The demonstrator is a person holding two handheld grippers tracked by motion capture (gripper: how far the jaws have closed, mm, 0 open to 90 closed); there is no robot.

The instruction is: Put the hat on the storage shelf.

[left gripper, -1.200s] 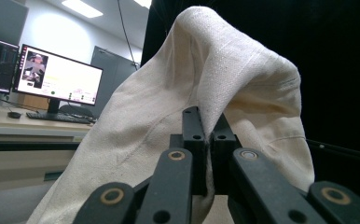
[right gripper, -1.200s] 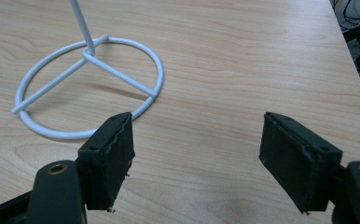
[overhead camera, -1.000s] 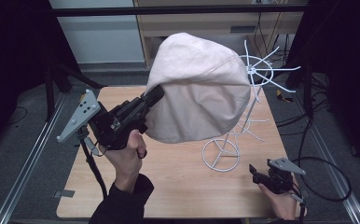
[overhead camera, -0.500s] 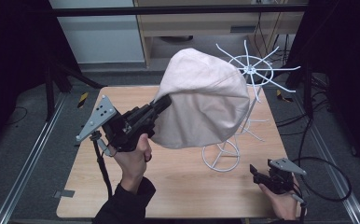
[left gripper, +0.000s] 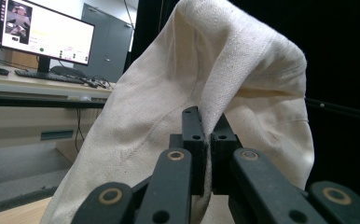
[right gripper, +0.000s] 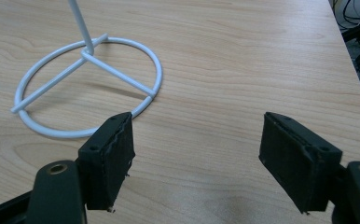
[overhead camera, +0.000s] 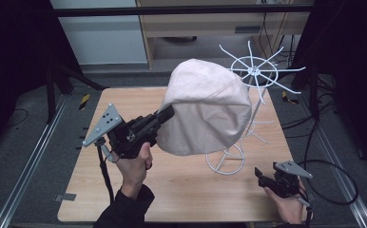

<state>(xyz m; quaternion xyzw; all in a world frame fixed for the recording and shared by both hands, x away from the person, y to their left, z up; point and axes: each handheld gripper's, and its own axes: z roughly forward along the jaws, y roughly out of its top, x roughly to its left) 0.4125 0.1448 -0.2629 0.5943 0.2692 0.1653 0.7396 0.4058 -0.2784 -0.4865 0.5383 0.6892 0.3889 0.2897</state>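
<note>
A cream fabric hat point(overhead camera: 205, 111) hangs in the air over the table, beside the white wire hat stand point(overhead camera: 254, 72). My left gripper point(overhead camera: 165, 114) is shut on the hat's lower left edge. In the left gripper view the cloth point(left gripper: 225, 70) rises between my closed jaws and drapes over them. The stand's ring base point(right gripper: 87, 88) rests on the wooden table point(overhead camera: 186, 190). My right gripper point(overhead camera: 262, 175) sits low at the table's front right, open with nothing between its fingers point(right gripper: 110, 158).
The stand's spoked top spreads to the right of and behind the hat. A desk with a monitor point(left gripper: 43, 32) and keyboard lies beyond the table. Metal rails point(overhead camera: 24, 166) run along both sides of the table. A cable point(overhead camera: 333, 180) loops off the right edge.
My left gripper has carried the hat to the right and slightly down, off the stand's spoked top, which now shows bare. The right gripper has stayed put.
</note>
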